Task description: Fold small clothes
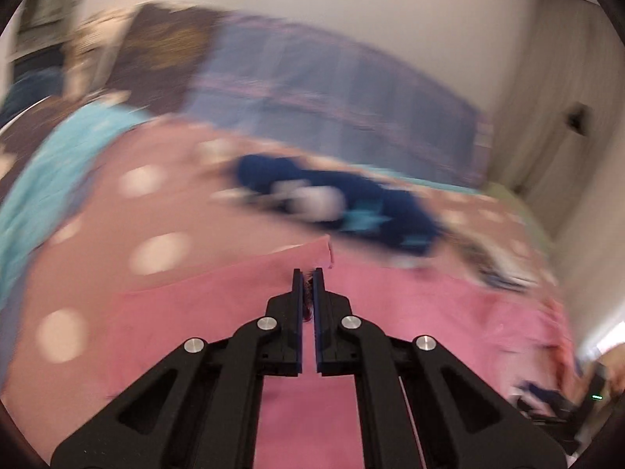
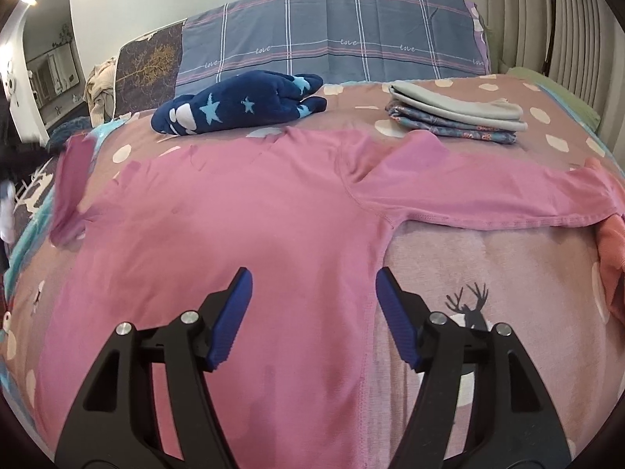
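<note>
1 pink shirt (image 2: 250, 211) lies spread across the bed (image 2: 508, 258) – its cuff pinched in the closed left tool (image 1: 308, 273), while the right tool (image 2: 312, 285) hovers wide open over its side seam, gripping nothing – with a navy star plush (image 2: 234, 105) and 1 folded stack (image 2: 457, 117) behind.

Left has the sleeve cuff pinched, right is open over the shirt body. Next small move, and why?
Probably carry the left gripper, shut on the pink shirt cuff, inward over the body: that sleeve is lifted while the other lies spread flat. The right gripper hangs open above the side seam.
</note>
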Tool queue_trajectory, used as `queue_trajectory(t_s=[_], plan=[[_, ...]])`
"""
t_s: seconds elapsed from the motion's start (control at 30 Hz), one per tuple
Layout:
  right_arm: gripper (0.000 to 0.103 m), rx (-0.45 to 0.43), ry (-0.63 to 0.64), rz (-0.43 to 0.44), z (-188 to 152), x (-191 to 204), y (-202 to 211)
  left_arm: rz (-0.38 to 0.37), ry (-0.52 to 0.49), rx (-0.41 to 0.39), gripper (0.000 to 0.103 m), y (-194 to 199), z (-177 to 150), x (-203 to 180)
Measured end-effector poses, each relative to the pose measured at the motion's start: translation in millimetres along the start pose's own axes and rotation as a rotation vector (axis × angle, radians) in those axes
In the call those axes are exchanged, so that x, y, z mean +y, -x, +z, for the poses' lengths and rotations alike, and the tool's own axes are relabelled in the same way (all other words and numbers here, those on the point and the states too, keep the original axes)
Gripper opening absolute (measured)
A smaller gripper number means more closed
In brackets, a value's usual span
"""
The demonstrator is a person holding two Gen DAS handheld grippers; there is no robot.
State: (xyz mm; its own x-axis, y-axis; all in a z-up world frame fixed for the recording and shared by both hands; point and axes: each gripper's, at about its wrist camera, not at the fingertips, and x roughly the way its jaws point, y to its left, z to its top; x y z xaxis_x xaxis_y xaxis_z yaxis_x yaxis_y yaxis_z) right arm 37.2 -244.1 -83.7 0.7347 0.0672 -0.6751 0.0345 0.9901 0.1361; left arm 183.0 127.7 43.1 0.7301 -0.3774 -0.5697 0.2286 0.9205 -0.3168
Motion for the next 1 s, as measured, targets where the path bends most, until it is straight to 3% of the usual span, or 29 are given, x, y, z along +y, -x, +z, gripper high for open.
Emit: queue_trajectory(t_s=[0.07,0.1,0.13,0.27,0.37,0.4,0.43,0.47,0.5,0.57,0.67,0.73,0.8,0.87,0.93,1.0], plan=[[0.067,0.004,-0.011,0.006,0,-3,0,-0.086,-0.048,0.0,0.005,-10,-6,-44],[0.067,0.006,-0.015,0.004,0,-4,0,-0.138,-0.061,0.017,0.017,-20,-13,-66],[0.067,0.01,-0.023,0.004,0,-7,1,-0.17,-0.067,0.037,0.038,-28,-19,-78],[0.067,0.038,-0.064,0.03,-1,-21,-1,-0.173,-0.122,0.105,0.04,-46,-54,-100],[0.063,0.069,-0.079,0.096,3,-26,-6,-0.058,-0.167,0.084,0.043,-34,-74,-81],[0.059,0.081,-0.084,0.126,5,-27,-9,0.02,-0.196,0.064,0.048,-27,-80,-70],[0.047,0.107,-0.096,0.185,9,-26,-16,0.095,-0.218,0.048,0.053,-19,-87,-57],[0.043,0.137,-0.114,0.244,13,-23,-23,0.131,-0.223,0.044,0.054,-15,-92,-50],[0.043,0.182,-0.143,0.327,20,-20,-35,0.18,-0.211,0.054,0.055,-9,-99,-32],[0.043,0.237,-0.146,0.408,33,-6,-56,0.27,-0.199,0.07,0.056,-4,-109,-5],[0.043,0.285,-0.097,0.452,53,27,-87,0.402,-0.164,0.092,0.059,-2,-118,30],[0.05,0.348,-0.106,0.511,65,49,-116,0.413,-0.086,0.108,0.059,-2,-122,53],[0.058,0.396,-0.122,0.518,73,70,-146,0.397,-0.006,0.117,0.059,-3,-124,72],[0.063,0.412,-0.131,0.495,78,84,-168,0.388,0.052,0.114,0.059,-3,-124,84],[0.066,0.383,-0.132,0.497,83,97,-177,0.331,0.11,0.107,0.059,-7,-121,89],[0.019,0.359,-0.084,0.5,89,116,-178,0.301,0.134,0.104,0.059,-13,-117,88]])
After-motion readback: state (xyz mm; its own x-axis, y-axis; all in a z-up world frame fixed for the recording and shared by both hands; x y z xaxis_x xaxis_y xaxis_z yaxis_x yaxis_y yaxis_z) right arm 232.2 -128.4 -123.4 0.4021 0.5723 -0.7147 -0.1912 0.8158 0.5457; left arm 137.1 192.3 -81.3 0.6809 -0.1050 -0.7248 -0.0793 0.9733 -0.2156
